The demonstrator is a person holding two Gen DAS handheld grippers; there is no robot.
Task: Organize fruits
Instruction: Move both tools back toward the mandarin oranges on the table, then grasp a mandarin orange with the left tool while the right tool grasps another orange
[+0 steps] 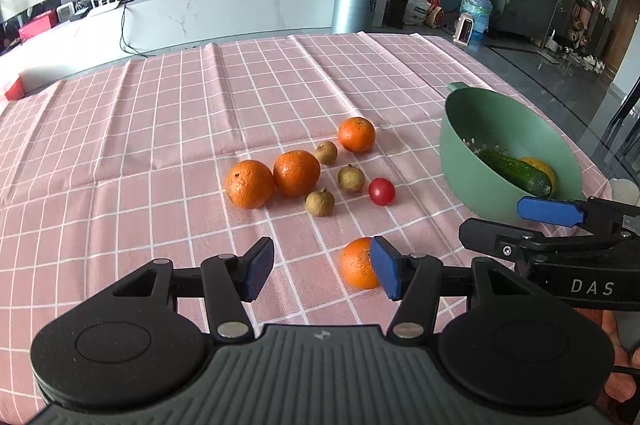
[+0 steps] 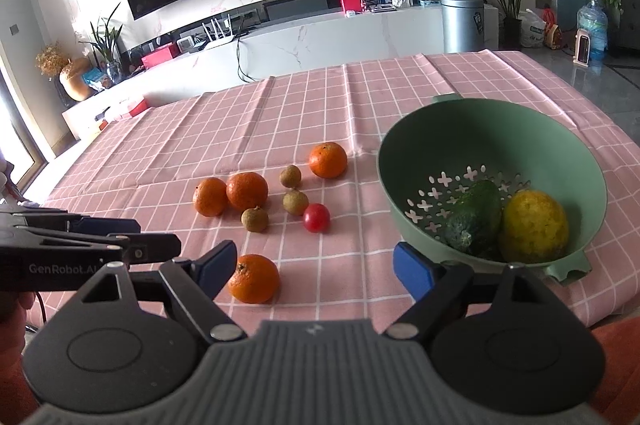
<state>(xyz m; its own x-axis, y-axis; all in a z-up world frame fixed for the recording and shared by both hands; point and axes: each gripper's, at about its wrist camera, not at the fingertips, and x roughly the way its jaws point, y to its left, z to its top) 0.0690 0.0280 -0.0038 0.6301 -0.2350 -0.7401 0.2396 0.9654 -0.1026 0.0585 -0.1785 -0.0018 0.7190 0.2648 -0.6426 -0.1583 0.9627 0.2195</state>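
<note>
Only from the right wrist: yellow fruit (image 2: 534,227) unobscured.

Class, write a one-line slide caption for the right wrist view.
Open right hand-held gripper above a pink checked tablecloth; nearest orange ahead, green colander holding cucumber.

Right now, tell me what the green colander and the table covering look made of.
Green colander: apparently moulded plastic with a matte finish, going by its uniform colour and punched cross-shaped holes. Table covering: probably woven fabric, pink with a white grid, showing fold creases.
</note>
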